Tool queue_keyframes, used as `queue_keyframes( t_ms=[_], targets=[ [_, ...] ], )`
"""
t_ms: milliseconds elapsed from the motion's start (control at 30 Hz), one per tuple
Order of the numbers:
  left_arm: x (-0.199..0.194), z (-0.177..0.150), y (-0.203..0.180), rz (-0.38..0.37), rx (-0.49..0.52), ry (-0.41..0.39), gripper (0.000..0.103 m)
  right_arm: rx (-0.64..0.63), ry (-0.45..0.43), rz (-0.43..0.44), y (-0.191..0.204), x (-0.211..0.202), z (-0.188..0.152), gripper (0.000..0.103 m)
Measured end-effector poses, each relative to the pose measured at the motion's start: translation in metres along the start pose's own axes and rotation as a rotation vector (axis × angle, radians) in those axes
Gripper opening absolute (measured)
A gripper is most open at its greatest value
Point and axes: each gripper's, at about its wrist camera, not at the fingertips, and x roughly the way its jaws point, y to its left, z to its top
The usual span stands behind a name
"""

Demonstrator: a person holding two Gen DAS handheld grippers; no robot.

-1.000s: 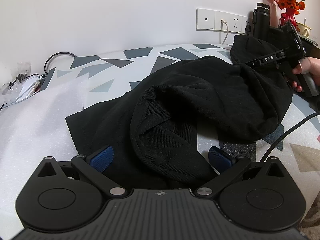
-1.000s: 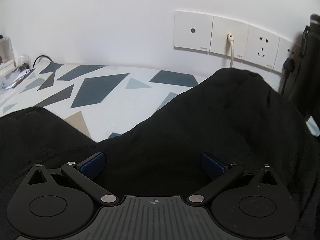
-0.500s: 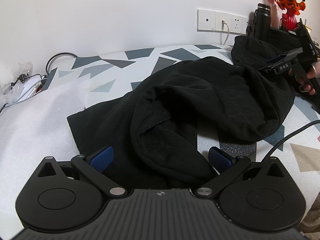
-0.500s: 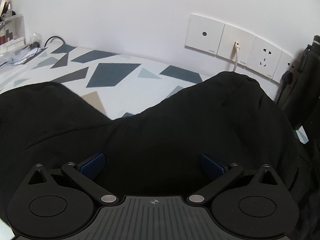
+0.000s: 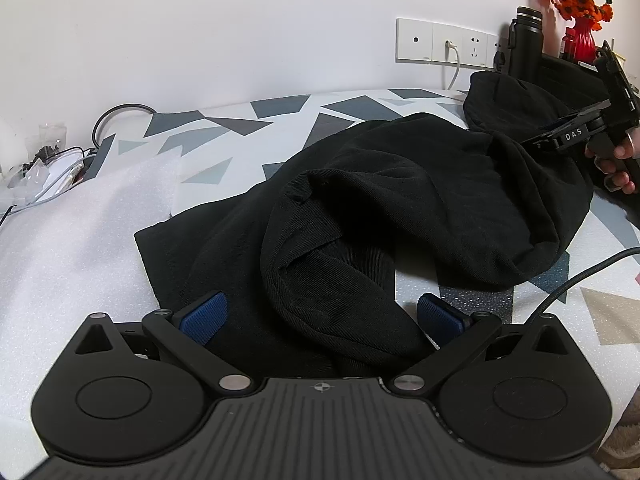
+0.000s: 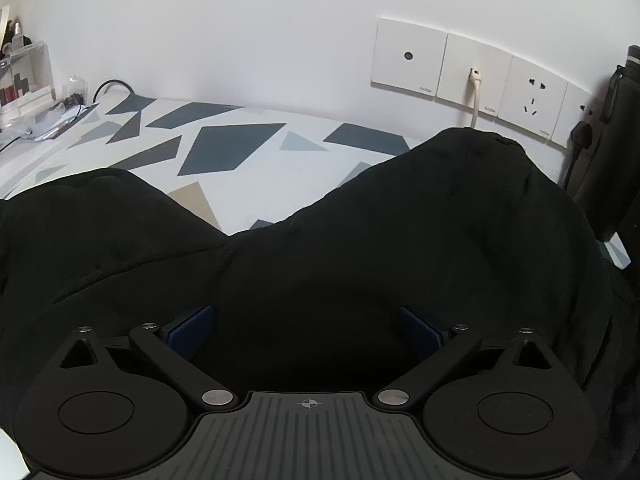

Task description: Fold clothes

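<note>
A crumpled black garment (image 5: 400,208) lies on the patterned cover with grey and blue shapes. My left gripper (image 5: 320,316) stands open at its near end, blue pads (image 5: 204,316) spread either side of a rolled fold without pinching it. In the left wrist view the right gripper (image 5: 576,136) is held by a hand (image 5: 616,168) at the far right, above the garment's raised far end. In the right wrist view the black garment (image 6: 360,264) fills the lower frame. My right gripper (image 6: 308,328) is open over it, pads (image 6: 192,330) wide apart.
The wall behind carries a row of sockets (image 5: 444,42) with a white cable plugged in. A black flask (image 5: 524,44) and a red vase of orange flowers (image 5: 576,12) stand at the far right. Cables and clutter (image 5: 56,176) lie far left. A black cord (image 5: 580,280) crosses the cover.
The right gripper has drawn back to the right and slightly up, away from the garment's far end. My left gripper has stayed put and both remain open.
</note>
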Motion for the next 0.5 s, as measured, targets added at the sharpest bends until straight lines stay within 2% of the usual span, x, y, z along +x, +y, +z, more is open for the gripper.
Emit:
queue_keyframes(
  t_ms=[100,167,333,400,467,500],
  targets=[
    [-0.0001,0.0001,-0.0005,0.001,-0.001,0.000,0.103,0.006,0.014,0.004,-0.0006,0.0000,0.0004,0.098],
    [-0.0003,0.0000,-0.0012,0.005,0.000,-0.001,0.103,0.010,0.023,0.007,-0.0009,0.0000,0.0007,0.102],
    [-0.0047,0.0006,-0.0052,0.016,0.016,-0.024,0.101,0.026,0.036,0.020,-0.0028,0.0018,0.0012,0.102],
    [-0.0073,0.0010,-0.0063,0.012,0.018,-0.038,0.088,0.023,0.022,0.022,-0.0024,0.0020,0.0001,0.102],
    [-0.0092,0.0017,-0.0053,-0.016,0.000,-0.045,0.045,0.015,0.000,0.027,-0.0010,0.0007,-0.0014,0.097],
    [-0.0097,0.0023,-0.0036,-0.045,-0.022,-0.043,0.042,0.010,-0.015,0.031,0.0002,-0.0009,-0.0023,0.085]
  ],
)
